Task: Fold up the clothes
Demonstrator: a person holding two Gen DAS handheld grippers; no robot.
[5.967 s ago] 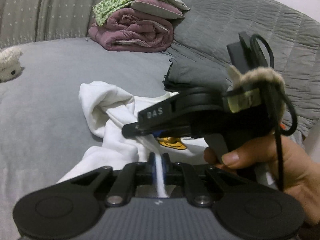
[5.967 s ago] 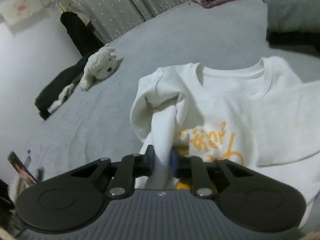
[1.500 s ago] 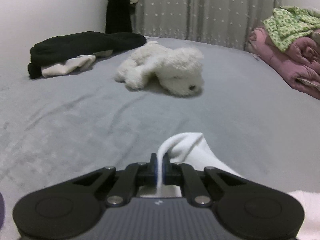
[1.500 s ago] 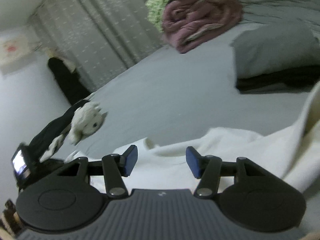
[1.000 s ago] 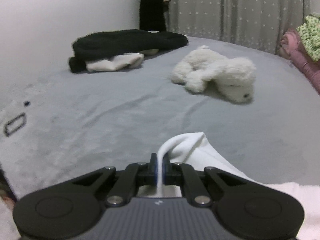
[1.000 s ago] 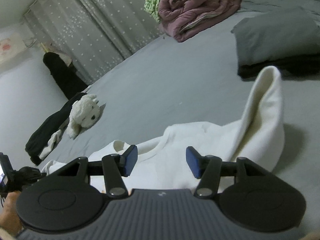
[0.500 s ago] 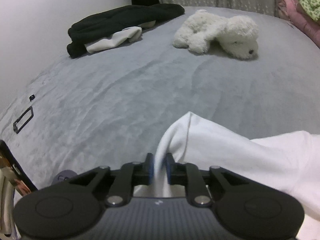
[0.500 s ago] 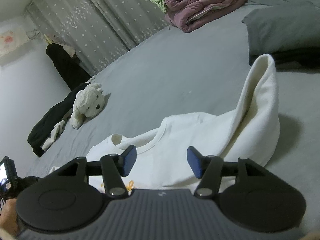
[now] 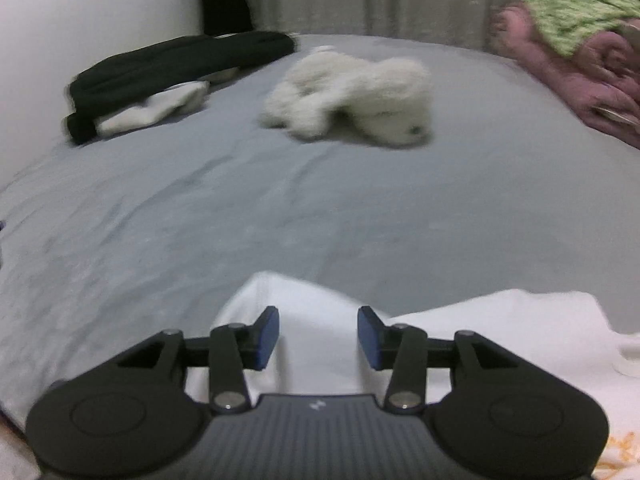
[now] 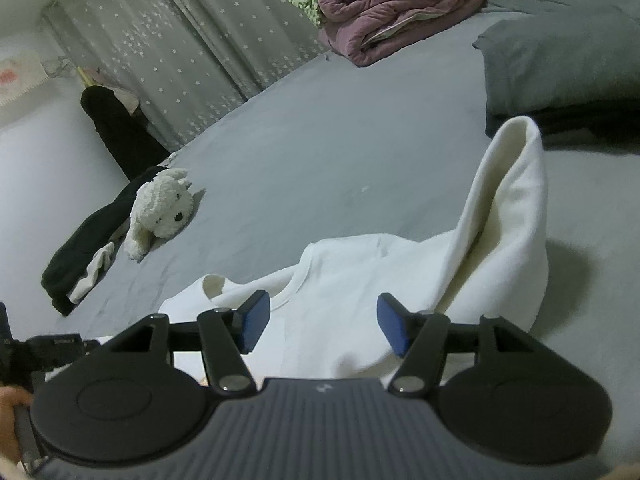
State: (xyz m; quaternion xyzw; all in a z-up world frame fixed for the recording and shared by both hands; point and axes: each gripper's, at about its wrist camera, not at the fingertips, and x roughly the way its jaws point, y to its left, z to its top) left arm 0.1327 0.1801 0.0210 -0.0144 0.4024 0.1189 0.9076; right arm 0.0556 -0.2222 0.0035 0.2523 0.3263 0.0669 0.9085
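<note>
**Left gripper lets go of the sweatshirt sleeve**

Nearest the camera, the left gripper (image 9: 318,338) is spreading its jaws; a second ago they were pinched on a fold of the white sweatshirt (image 9: 320,320), and now the cloth lies slack between the pads without being pressed. The right gripper (image 10: 318,322) hangs unclenched over the collar, holding nothing (as it did a second ago). The sweatshirt lies spread at the near edge of the bed (image 10: 360,152), one sleeve (image 10: 508,208) standing up in a peak toward the right edge. That release suggests the spreading-out is finished and the folds themselves are not yet begun. Farther off lie a plush dog (image 9: 356,96), a black garment (image 9: 172,64) by the left edge, and a pink quilt (image 10: 400,8) at the far edge.
</note>
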